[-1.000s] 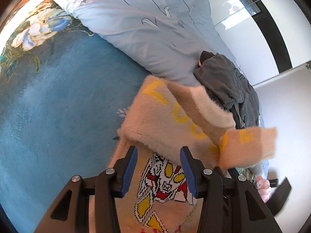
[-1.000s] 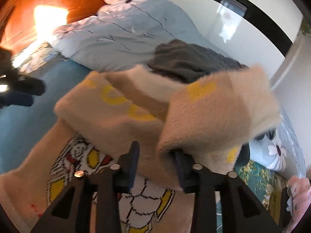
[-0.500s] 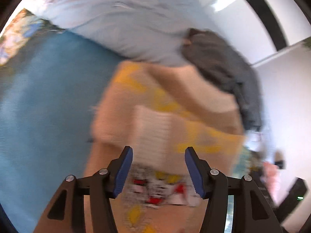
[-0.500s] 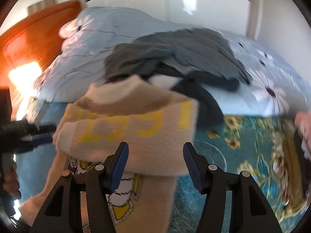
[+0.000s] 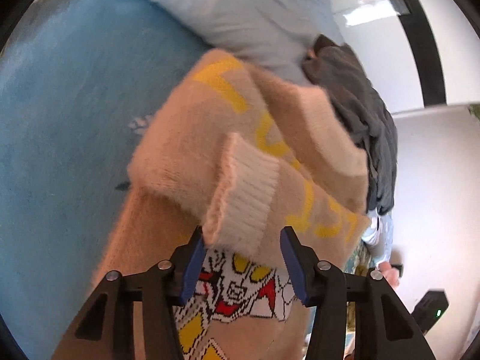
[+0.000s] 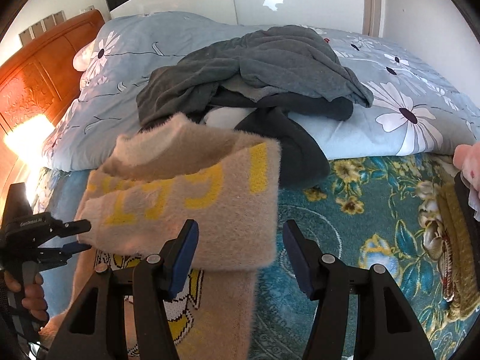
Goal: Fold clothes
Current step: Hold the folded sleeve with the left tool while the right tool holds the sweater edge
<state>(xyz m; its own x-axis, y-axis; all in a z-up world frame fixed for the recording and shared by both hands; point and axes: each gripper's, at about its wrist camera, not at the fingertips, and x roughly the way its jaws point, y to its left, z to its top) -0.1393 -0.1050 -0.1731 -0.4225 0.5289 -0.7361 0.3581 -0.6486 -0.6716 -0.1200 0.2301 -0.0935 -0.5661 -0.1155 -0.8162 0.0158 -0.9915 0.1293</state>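
Note:
A fuzzy beige sweater (image 5: 192, 150) with yellow letters and a cartoon robot print lies on the blue bedspread, its sleeves folded across the chest. A ribbed cuff (image 5: 243, 198) lies just ahead of my left gripper (image 5: 243, 267), which is open and empty above the print. In the right wrist view the folded sleeve (image 6: 192, 207) lies flat on the sweater. My right gripper (image 6: 240, 258) is open and empty over the sweater's right edge. The left gripper (image 6: 75, 237) shows at the left of that view.
A heap of dark grey clothes (image 6: 255, 72) lies on the pale blue floral duvet (image 6: 405, 105) behind the sweater. A wooden headboard (image 6: 33, 84) stands at the far left. A teal floral blanket (image 6: 360, 225) lies to the right. A black device (image 5: 429, 309) sits by the white wall.
My right gripper has opened and let go of the sleeve, which now lies folded across the sweater, and has drawn back to the right. My left gripper stays open and has shifted slightly.

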